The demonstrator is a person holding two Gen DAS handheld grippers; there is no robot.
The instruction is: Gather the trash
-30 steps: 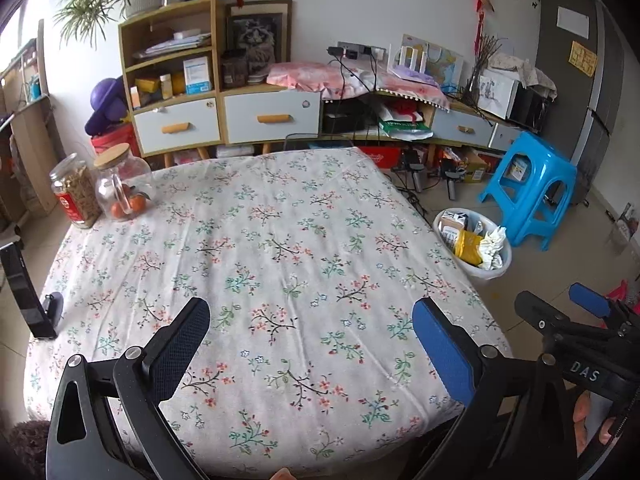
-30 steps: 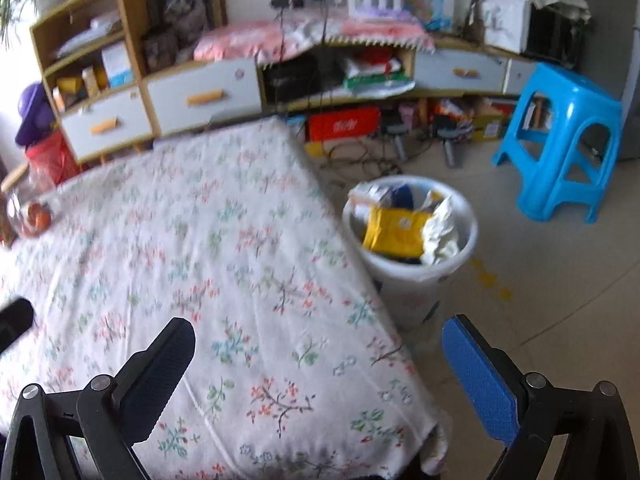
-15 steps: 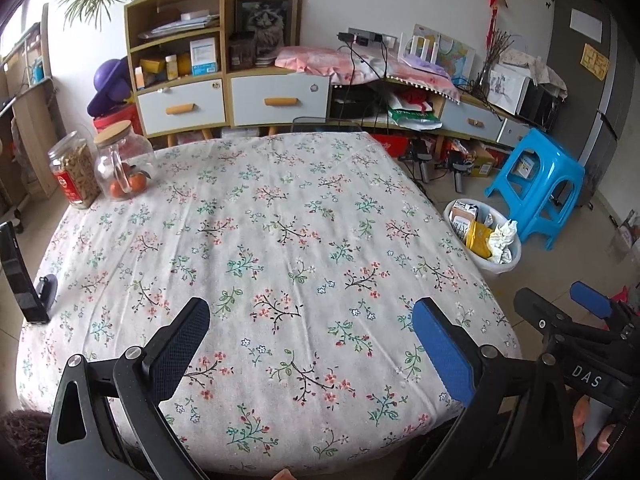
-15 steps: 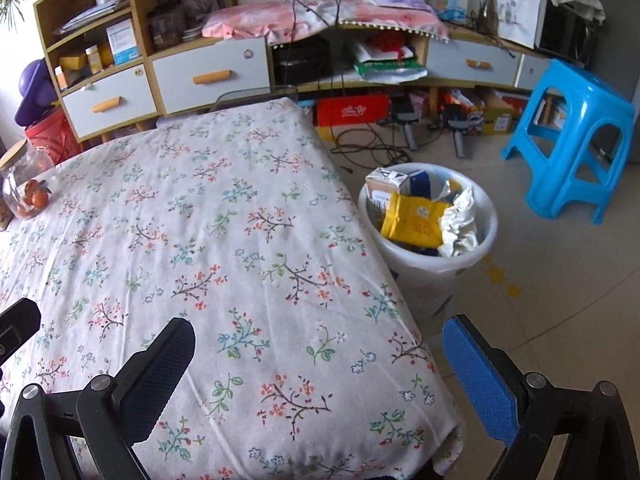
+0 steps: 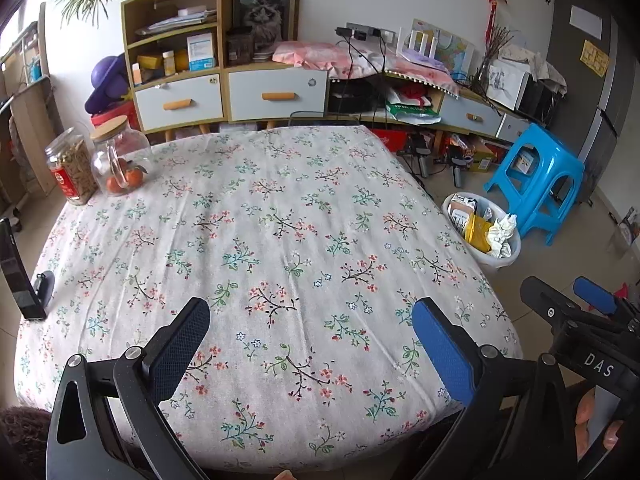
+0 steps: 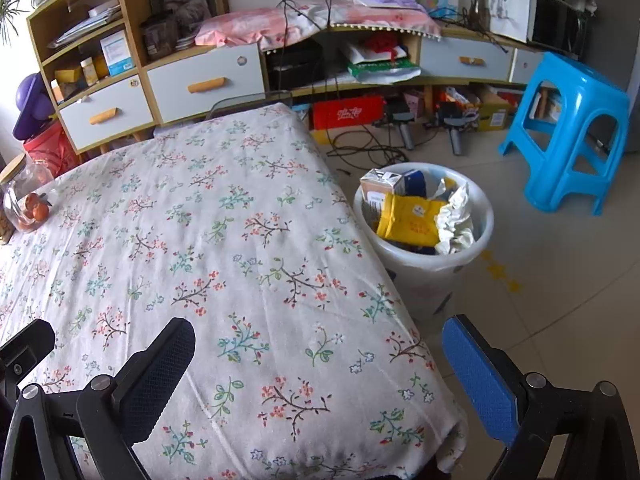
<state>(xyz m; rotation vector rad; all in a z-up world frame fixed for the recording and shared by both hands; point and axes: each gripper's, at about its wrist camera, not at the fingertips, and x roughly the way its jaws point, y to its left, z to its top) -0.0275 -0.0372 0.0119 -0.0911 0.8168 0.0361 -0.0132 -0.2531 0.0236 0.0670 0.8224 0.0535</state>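
A white waste bin stands on the floor by the table's right side. It holds a yellow packet, crumpled white paper and a small carton. My left gripper hangs open over the near part of the floral tablecloth with nothing between its fingers. Over the table's near right corner, my right gripper is also open and holds nothing. It also shows at the right edge of the left wrist view, right gripper. No loose trash shows on the cloth.
Two glass jars stand at the table's far left, and a phone on a stand at its left edge. A blue plastic stool stands beyond the bin. Cabinets, cables and boxes line the far wall.
Both cameras have pulled back and risen a little, so more of the table and the bin shows. Both grippers stay open as before.
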